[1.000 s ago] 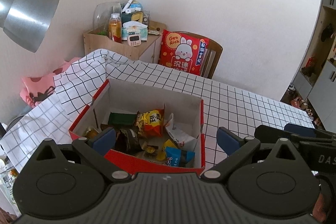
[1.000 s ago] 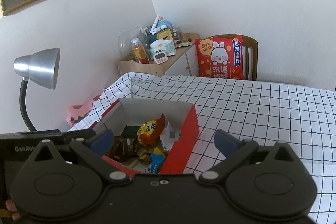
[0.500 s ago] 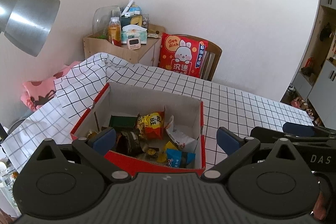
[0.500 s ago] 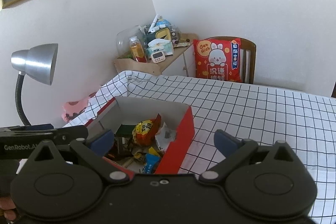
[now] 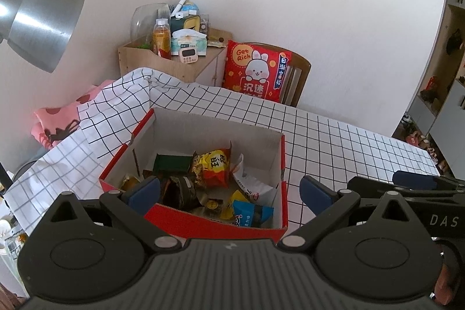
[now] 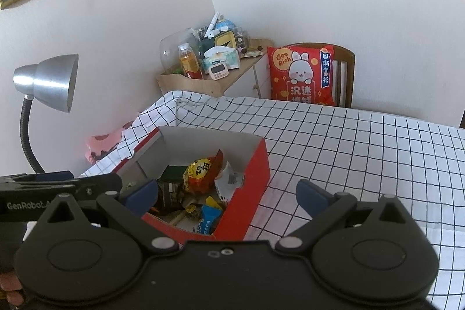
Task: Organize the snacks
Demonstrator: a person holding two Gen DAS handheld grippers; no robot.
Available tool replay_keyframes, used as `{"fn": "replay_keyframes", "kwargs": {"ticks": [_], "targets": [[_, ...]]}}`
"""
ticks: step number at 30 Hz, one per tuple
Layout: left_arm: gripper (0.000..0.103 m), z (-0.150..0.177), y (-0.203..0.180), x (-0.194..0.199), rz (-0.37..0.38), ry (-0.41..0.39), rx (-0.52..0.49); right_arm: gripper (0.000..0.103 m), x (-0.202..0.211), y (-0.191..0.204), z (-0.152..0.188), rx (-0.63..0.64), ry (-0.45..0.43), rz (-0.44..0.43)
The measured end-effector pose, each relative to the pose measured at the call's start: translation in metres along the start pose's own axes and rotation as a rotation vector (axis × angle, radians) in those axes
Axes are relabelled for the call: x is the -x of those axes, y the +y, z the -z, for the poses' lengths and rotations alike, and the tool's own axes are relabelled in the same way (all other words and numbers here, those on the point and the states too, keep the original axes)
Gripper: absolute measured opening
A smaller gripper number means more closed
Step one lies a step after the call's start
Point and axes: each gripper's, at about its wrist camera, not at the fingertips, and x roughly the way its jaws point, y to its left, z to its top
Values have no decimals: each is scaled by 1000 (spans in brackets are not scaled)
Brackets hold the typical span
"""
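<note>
A red cardboard box [image 5: 279, 161] with a white inside sits on the checked tablecloth [image 5: 334, 141]; it also shows in the right wrist view [image 6: 255, 167]. Inside lie several snacks: a yellow-red packet [image 5: 213, 167], a dark green box [image 5: 171, 163], a white wrapper [image 5: 250, 182] and a blue packet [image 5: 251, 215]. My left gripper [image 5: 229, 193] is open and empty, held above the box's near edge. My right gripper [image 6: 225, 195] is open and empty, above the box's near right corner. Each gripper shows at the edge of the other's view.
A silver desk lamp [image 6: 46, 83] stands to the left. A wooden side cabinet [image 5: 171, 60] with a bottle, tissues and a timer is behind the table. A red rabbit cushion [image 5: 255, 71] rests on a chair. Pink cloth [image 5: 55, 121] lies at the left.
Both grippers have drawn back and risen slightly from the box, so the views tilt up a little. Both stay open and empty.
</note>
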Motion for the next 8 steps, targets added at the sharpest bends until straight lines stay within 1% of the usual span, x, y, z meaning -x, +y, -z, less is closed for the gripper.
{"fn": "replay_keyframes", "kwargs": {"ticks": [8], "targets": [[103, 1, 0, -3, -10, 15, 9, 102, -2, -1, 3, -6, 13, -1]]}}
